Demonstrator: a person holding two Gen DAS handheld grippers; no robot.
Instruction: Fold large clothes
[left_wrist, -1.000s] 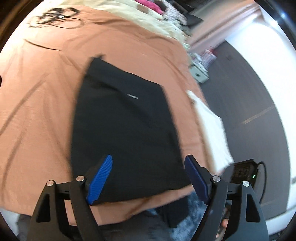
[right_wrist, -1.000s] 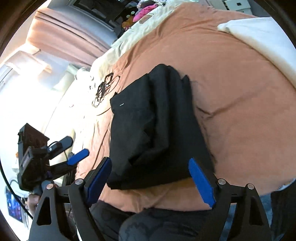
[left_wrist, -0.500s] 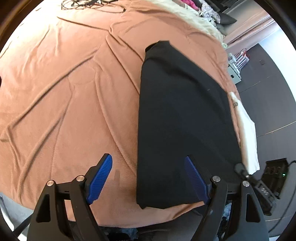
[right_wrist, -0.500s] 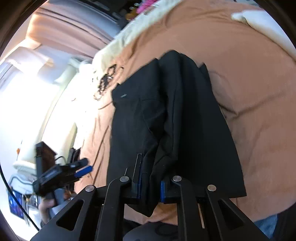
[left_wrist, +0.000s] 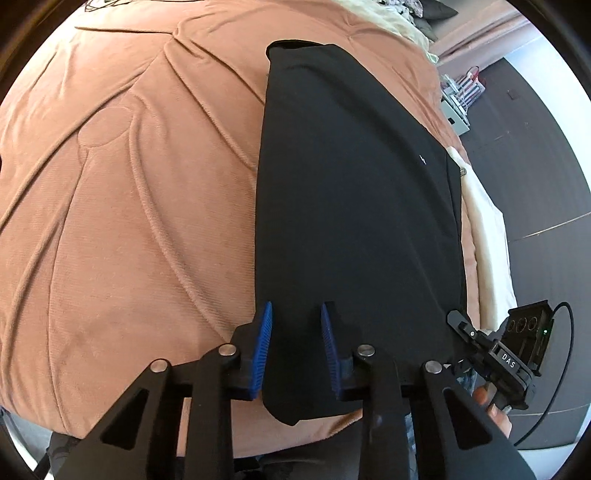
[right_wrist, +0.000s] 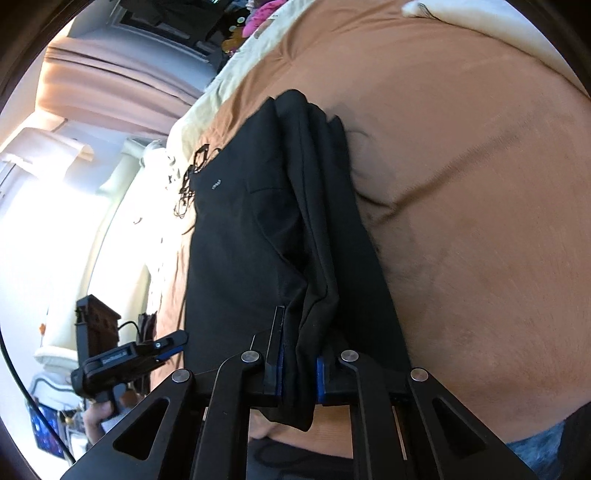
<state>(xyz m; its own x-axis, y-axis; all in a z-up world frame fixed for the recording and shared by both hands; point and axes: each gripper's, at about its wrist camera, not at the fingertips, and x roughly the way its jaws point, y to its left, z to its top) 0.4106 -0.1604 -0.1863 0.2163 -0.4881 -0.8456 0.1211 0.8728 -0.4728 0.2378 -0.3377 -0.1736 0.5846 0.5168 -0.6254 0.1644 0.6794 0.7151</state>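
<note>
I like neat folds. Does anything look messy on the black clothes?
Yes. The right side of the black garment is bunched in thick, uneven layers where the right gripper pinches it. The bedspread is wrinkled too.

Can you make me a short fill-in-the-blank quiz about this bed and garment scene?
1. The folded garment is coloured ____.
2. It lies on a ____ bedspread.
3. The right gripper is shut on the garment's ____ edge.
4. The left gripper has pads coloured ____.

Missing words: black; brown; near; blue
</note>
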